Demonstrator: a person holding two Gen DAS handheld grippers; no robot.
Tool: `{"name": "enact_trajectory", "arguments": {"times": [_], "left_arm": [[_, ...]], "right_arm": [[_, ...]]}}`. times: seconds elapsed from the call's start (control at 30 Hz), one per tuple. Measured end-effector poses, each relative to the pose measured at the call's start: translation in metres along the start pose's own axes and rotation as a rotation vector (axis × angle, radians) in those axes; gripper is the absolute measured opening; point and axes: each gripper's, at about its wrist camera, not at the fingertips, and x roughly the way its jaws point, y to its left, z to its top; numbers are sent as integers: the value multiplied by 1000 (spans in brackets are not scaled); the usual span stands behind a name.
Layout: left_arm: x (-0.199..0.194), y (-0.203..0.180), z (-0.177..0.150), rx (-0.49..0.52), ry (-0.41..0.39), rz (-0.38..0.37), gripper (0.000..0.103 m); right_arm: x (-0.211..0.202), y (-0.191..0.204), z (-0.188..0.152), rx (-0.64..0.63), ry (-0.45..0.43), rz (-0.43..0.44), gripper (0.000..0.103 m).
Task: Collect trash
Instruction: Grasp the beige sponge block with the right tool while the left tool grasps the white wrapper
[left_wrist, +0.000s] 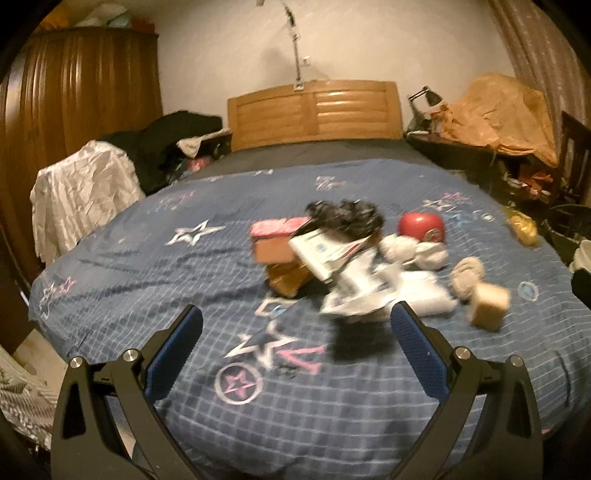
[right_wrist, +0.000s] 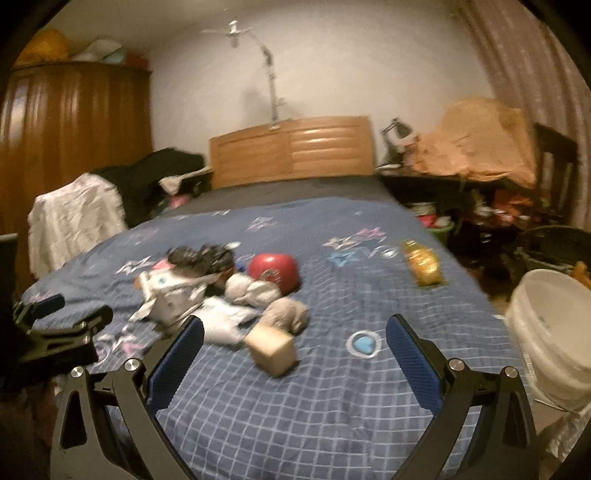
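Observation:
A heap of trash lies on the blue star-patterned bed (left_wrist: 155, 266): crumpled white paper (left_wrist: 354, 291), a black plastic wad (left_wrist: 343, 214), a pink box (left_wrist: 277, 227), a red round package (left_wrist: 421, 227), a tan cube box (left_wrist: 487, 304) and a yellow wrapper (left_wrist: 522, 227). My left gripper (left_wrist: 297, 321) is open and empty, just short of the paper. My right gripper (right_wrist: 295, 328) is open and empty, with the tan cube box (right_wrist: 273, 349) between its fingers' line; the red package (right_wrist: 273, 273) and yellow wrapper (right_wrist: 423, 264) lie beyond. A white bucket (right_wrist: 554, 332) stands right of the bed.
A wooden headboard (left_wrist: 314, 110) backs the bed. A wardrobe (left_wrist: 74, 110) and clothes pile (left_wrist: 81, 199) are on the left. A cluttered desk with orange cloth (right_wrist: 476, 144) and a dark basket (right_wrist: 554, 243) are on the right. The left gripper shows at the right wrist view's left edge (right_wrist: 62, 321).

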Motion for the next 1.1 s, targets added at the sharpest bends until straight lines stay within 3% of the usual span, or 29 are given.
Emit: {"name": "enact_trajectory", "arguments": {"times": [0.23, 0.33, 0.43, 0.53, 0.63, 0.83, 0.93, 0.97, 1.0, 1.07, 1.1], "left_arm": [[4, 31, -4, -47, 28, -75, 98], [3, 32, -2, -42, 29, -139, 98], [5, 25, 2, -51, 47, -239, 98], [6, 5, 5, 37, 35, -304, 98], [19, -15, 7, 110, 64, -371, 88], [58, -29, 19, 72, 125, -441, 81], [76, -34, 23, 20, 165, -481, 81], [82, -36, 23, 6, 179, -488, 81], [87, -36, 23, -12, 193, -495, 81], [95, -36, 22, -45, 215, -498, 81], [97, -35, 22, -56, 221, -500, 78]], "right_arm": [[43, 9, -11, -60, 124, 117, 88], [63, 10, -15, -80, 172, 142, 75], [85, 11, -19, -94, 221, 160, 69], [101, 14, -21, -110, 253, 182, 65], [115, 16, -22, -105, 281, 211, 60], [128, 3, -20, -58, 293, 229, 50], [135, -3, -21, -39, 312, 235, 50], [137, -5, -22, -26, 320, 239, 53], [140, -8, -22, -6, 331, 240, 62], [143, -10, -23, 9, 334, 240, 62], [144, -10, -24, 5, 337, 247, 57]]}}
